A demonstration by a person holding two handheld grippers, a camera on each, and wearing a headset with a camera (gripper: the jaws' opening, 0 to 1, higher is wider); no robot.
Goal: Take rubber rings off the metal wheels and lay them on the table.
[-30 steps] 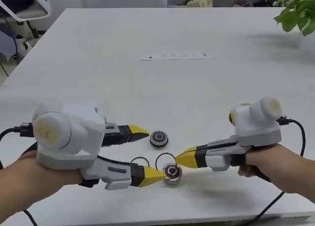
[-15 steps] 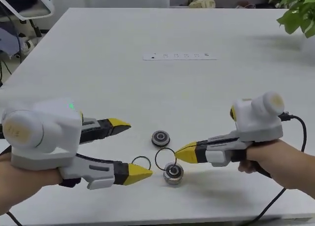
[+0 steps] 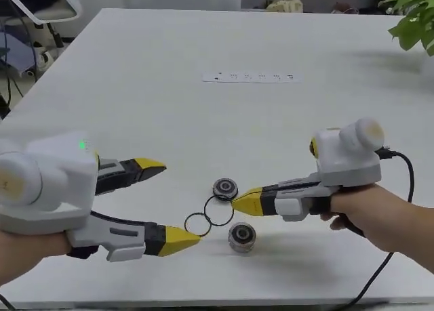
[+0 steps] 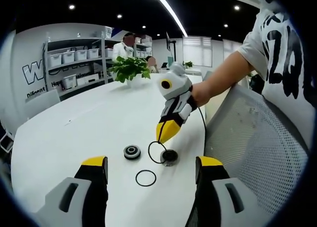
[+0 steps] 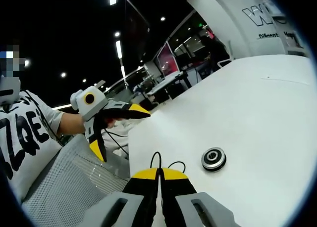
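Pinching rubber ring (image 3: pixel 218 213), right tool (image 3: pixel 235 203) hides ring's gripped edge.

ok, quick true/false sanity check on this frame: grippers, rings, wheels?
1. The right gripper is shut on a rubber ring. True.
2. The left gripper is clamped on a wheel. False: its jaws stand open, holding nothing.
3. A second ring lies loose on the table. True.
4. Three metal wheels sit on the table. False: two, the far wheel and the near wheel.
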